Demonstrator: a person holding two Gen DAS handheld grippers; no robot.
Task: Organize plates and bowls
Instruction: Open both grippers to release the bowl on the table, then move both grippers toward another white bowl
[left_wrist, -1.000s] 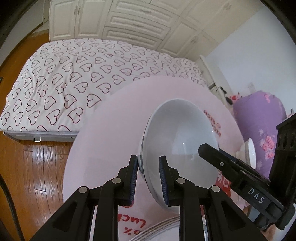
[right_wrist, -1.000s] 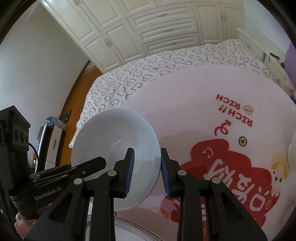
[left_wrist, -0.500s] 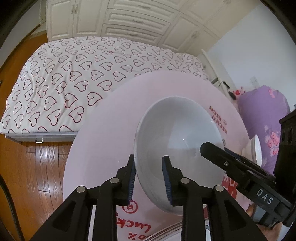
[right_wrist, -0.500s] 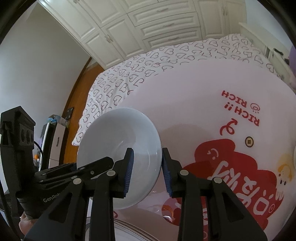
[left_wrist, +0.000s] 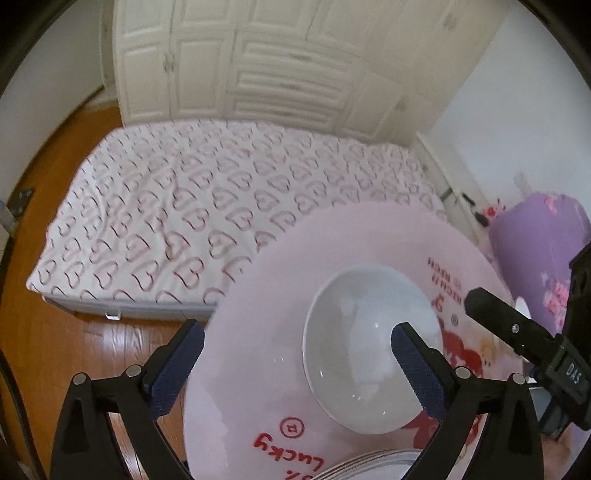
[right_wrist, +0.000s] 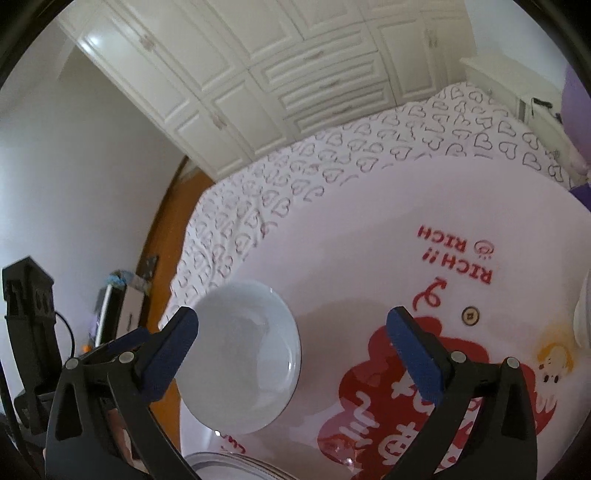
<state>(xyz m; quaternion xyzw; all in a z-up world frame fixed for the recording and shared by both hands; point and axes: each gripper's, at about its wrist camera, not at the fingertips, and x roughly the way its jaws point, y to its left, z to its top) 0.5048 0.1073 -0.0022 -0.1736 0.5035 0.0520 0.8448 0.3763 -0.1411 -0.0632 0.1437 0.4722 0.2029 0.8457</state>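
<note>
A plain white bowl (left_wrist: 369, 350) (right_wrist: 240, 362) sits upright on the round pink table (left_wrist: 258, 332) (right_wrist: 369, 221) with red print. My left gripper (left_wrist: 295, 354) hovers over it with its jaws opening wide; no pad touches the rim. My right gripper (right_wrist: 293, 350) is just to the bowl's right, jaws also opening, nothing pressed between them. Each gripper shows at the edge of the other's view. A stack of plates (left_wrist: 369, 465) (right_wrist: 229, 465) lies at the near table edge.
A second white bowl (right_wrist: 583, 317) stands at the table's far right. Beyond the table are a bed (left_wrist: 184, 221) with a heart-print sheet, white wardrobes, wooden floor on the left, and a purple bundle (left_wrist: 535, 251) on the right.
Both grippers were shut on opposite sides of the tilted bowl's rim. They have sprung wide open and risen, and the bowl now rests flat on the table.
</note>
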